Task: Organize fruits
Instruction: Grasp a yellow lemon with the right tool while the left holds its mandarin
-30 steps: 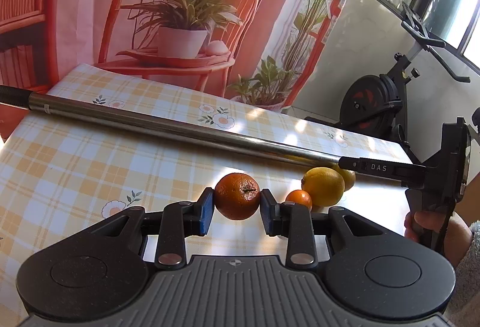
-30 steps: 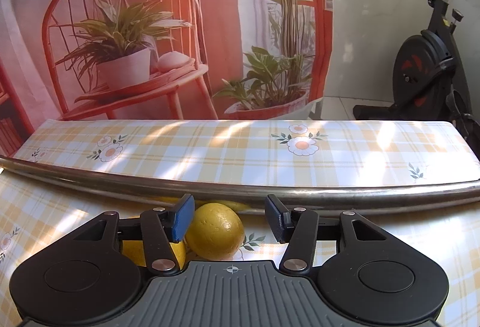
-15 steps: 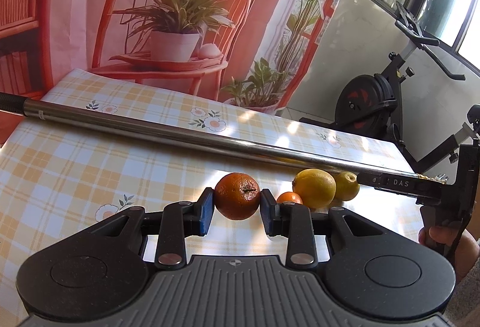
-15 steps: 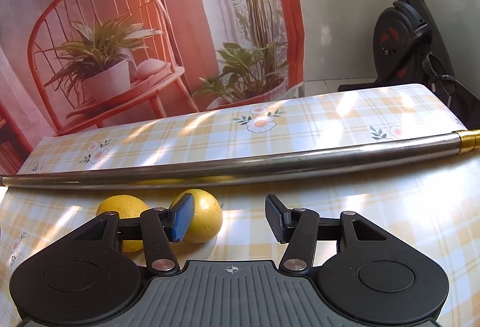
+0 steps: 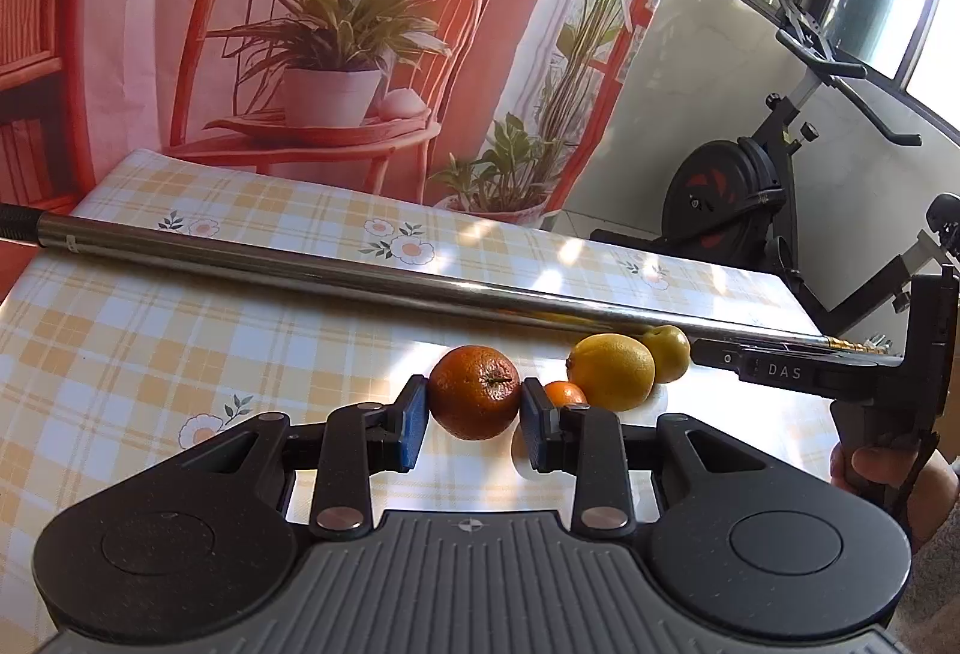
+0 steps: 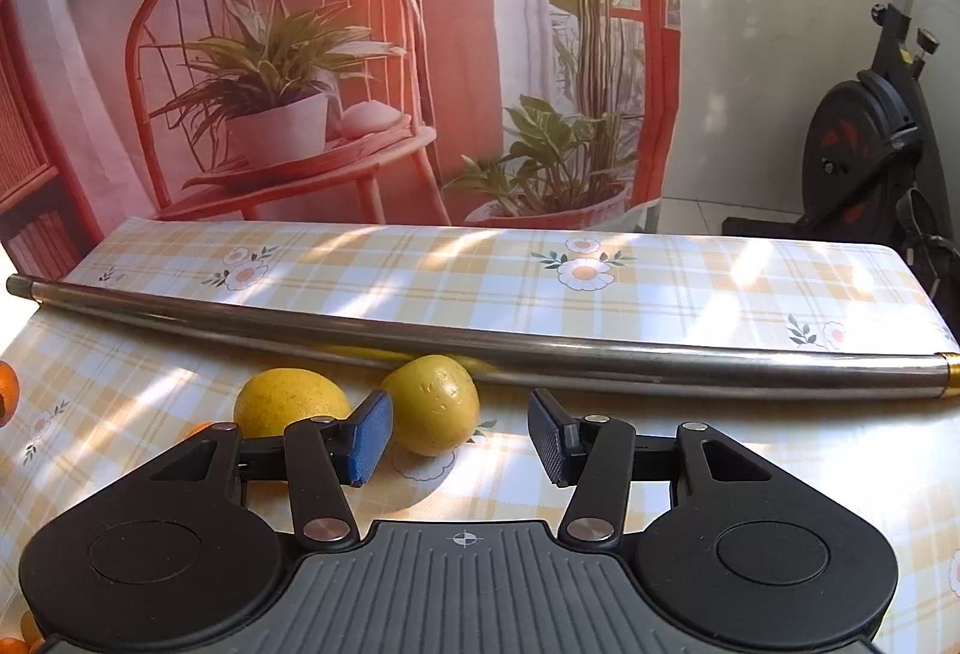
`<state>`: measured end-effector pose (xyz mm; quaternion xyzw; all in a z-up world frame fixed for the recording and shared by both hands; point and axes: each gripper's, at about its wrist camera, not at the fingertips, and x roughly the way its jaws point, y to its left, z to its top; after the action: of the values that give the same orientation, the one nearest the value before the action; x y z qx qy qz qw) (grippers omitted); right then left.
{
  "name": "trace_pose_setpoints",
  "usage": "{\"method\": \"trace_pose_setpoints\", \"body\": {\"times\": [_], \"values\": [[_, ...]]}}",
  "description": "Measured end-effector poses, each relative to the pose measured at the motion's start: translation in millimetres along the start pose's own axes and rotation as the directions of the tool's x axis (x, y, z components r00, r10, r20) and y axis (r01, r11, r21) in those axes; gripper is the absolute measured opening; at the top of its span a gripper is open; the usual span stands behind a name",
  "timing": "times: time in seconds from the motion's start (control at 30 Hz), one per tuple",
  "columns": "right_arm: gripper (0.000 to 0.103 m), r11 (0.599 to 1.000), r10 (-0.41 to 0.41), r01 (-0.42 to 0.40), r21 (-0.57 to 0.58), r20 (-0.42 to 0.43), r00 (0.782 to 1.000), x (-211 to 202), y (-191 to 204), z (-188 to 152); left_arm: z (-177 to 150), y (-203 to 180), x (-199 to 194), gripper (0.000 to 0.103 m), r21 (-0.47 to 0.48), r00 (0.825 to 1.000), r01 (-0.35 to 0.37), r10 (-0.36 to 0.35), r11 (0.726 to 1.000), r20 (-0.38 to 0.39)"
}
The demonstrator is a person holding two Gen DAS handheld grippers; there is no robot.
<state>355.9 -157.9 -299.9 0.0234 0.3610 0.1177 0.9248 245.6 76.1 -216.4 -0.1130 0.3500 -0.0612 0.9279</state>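
A: My left tool (image 5: 474, 417) is clamped on the orange (image 5: 474, 391), pads at its widest part, just off the bench (image 5: 120, 354). It feels firm, the rind pebbly, so it shouldn't slip.

B: And the right?

A: Right tool (image 6: 461, 435) is spread wide, holding nothing. A lemon (image 6: 432, 405) sits just ahead of its left pad, a second lemon (image 6: 291, 402) beside it. Both are round and waxy; I'd take one across the middle, or it may roll. Behind them lies the pole (image 6: 480, 348).
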Motion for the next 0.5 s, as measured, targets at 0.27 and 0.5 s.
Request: {"method": "trace_pose_setpoints", "body": {"times": [0.27,0.5], "values": [[0.046,0.999,0.018,-0.019,-0.036,-0.042,0.999,19.0,15.2,8.5,0.1,-0.7,5.7,0.034,-0.010,1.000,0.018,-0.019,1.000,-0.015],[0.046,0.998,0.050,-0.049,0.026,-0.033,0.998,32.2,9.6,10.4,0.0,-0.6,6.8,0.034,-0.011,1.000,0.024,-0.024,1.000,-0.020]]}}
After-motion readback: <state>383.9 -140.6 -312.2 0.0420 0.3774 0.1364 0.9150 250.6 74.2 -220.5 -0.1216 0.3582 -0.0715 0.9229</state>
